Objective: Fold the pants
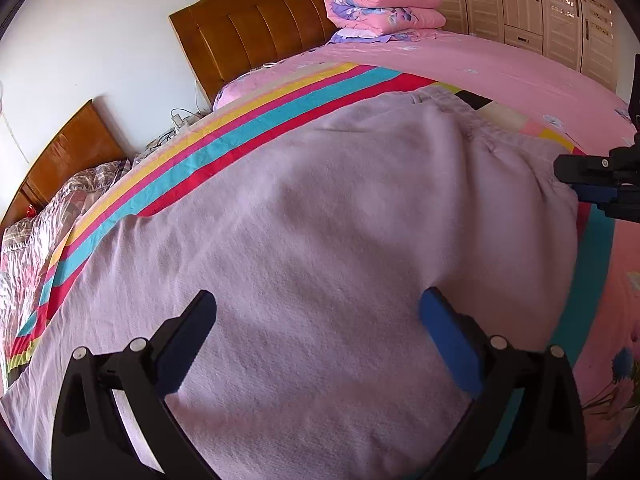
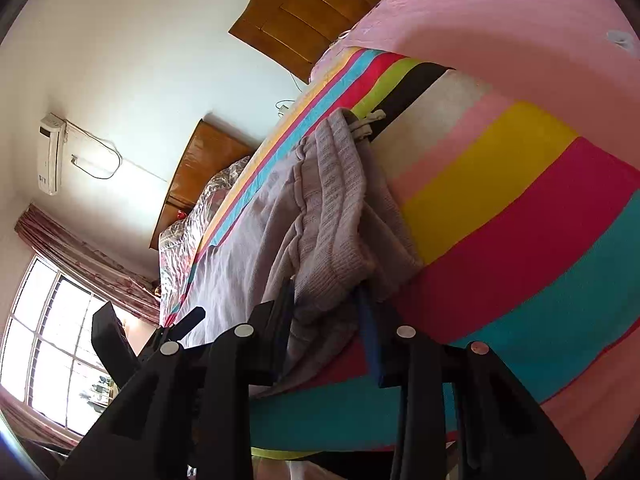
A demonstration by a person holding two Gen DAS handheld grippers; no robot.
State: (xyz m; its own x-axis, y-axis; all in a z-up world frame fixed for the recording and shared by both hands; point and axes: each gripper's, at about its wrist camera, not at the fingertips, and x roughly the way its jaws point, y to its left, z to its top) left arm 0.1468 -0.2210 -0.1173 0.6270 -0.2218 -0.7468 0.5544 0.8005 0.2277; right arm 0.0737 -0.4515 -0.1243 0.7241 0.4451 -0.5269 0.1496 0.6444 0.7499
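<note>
The pale lilac knitted pants [image 1: 320,240] lie spread on the striped multicoloured blanket [image 1: 224,136] on the bed. The left hand-held gripper [image 1: 318,316] hovers above them, fingers wide apart, holding nothing. The right hand-held gripper [image 2: 326,300] is clamped on the pants' ribbed waistband [image 2: 332,216].
</note>
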